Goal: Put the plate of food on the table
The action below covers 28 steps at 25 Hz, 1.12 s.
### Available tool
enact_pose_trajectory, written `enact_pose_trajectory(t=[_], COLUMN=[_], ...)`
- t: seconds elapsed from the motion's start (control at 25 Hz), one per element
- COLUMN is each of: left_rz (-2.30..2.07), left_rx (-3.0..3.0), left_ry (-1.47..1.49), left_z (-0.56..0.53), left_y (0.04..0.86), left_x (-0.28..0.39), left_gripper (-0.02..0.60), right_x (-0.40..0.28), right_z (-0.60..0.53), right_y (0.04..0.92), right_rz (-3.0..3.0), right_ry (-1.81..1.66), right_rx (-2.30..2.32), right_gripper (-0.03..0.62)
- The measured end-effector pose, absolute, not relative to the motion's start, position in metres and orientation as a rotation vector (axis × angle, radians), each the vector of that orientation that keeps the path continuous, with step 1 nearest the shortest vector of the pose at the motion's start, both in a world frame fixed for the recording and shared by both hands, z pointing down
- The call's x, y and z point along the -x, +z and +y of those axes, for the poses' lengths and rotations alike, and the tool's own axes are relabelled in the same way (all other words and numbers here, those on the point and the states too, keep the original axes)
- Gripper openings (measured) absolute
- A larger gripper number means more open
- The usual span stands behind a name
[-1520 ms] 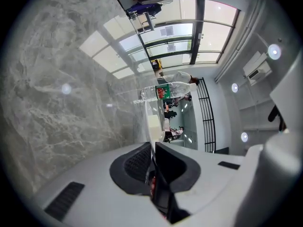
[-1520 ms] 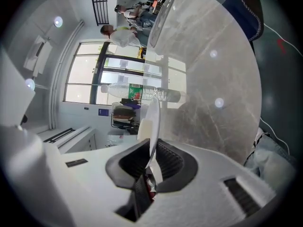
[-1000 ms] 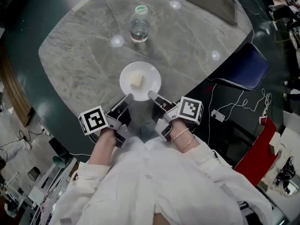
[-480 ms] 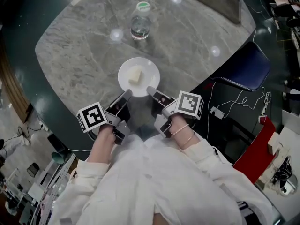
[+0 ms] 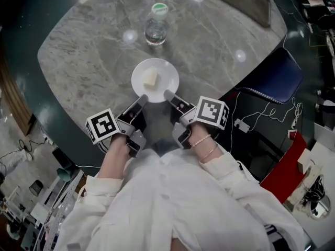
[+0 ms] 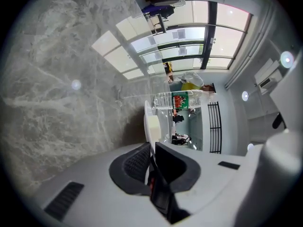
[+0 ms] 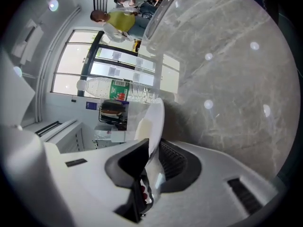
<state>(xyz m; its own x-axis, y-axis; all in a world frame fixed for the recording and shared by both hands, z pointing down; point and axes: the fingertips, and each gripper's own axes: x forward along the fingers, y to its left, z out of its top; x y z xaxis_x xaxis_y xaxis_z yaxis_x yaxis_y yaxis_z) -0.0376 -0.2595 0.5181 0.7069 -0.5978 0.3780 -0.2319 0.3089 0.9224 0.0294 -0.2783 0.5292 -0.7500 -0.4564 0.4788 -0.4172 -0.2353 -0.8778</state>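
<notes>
A white plate (image 5: pixel 163 73) with a pale block of food (image 5: pixel 151 79) lies on the grey marble table (image 5: pixel 89 61), near its front edge. My left gripper (image 5: pixel 142 99) is shut on the plate's near left rim. In the left gripper view the thin rim (image 6: pixel 147 122) runs between that gripper's (image 6: pixel 151 148) jaws. My right gripper (image 5: pixel 168 94) holds the near right rim. Its jaws are opening, with the rim (image 7: pixel 156 119) still between the pads of the gripper (image 7: pixel 152 148).
A clear water bottle (image 5: pixel 156 24) with a green cap stands beyond the plate; it also shows as the bottle (image 6: pixel 182 100) and the bottle (image 7: pixel 116 90). A blue chair (image 5: pixel 275 75) sits at the table's right edge. Cables and a red object (image 5: pixel 287 171) lie on the floor.
Both grippers have moved forward with the plate, which now lies a little farther onto the table and closer to the bottle.
</notes>
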Motion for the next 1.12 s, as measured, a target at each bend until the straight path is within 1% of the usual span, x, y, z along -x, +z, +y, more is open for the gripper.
enact_pose_trajectory(t=[0.04,0.2,0.32,0.6,0.84,1.12], left_rz=[-0.797,-0.810,-0.831,-0.890,-0.944,-0.988], left_rx=[-1.276,-1.281,-1.292,-1.267,-1.282,-1.281], left_ry=[-0.283,-0.282,-0.291,-0.268,-0.156,-0.102], left_z=[-0.262,-0.266,-0.277,-0.286,-0.285,-0.284], left_y=[0.517,0.517,0.524,0.536,0.549,0.556], left_x=[0.037,0.036,0.039,0.047,0.048,0.053], left_gripper=[0.028,0.028,0.028,0.028,0.028,0.028], right_x=[-0.030,-0.031,-0.039,-0.052,-0.052,-0.048], right_z=[-0.280,-0.283,-0.295,-0.308,-0.310,-0.305], right_y=[0.529,0.529,0.532,0.535,0.539,0.542], right_rz=[1.932,1.946,1.953,1.942,1.926,1.938], right_ry=[-2.184,-2.192,-2.180,-2.164,-2.171,-2.188], right_rx=[1.105,1.110,1.136,1.164,1.169,1.174], right_gripper=[0.028,0.094,0.118,0.123,0.123,0.122])
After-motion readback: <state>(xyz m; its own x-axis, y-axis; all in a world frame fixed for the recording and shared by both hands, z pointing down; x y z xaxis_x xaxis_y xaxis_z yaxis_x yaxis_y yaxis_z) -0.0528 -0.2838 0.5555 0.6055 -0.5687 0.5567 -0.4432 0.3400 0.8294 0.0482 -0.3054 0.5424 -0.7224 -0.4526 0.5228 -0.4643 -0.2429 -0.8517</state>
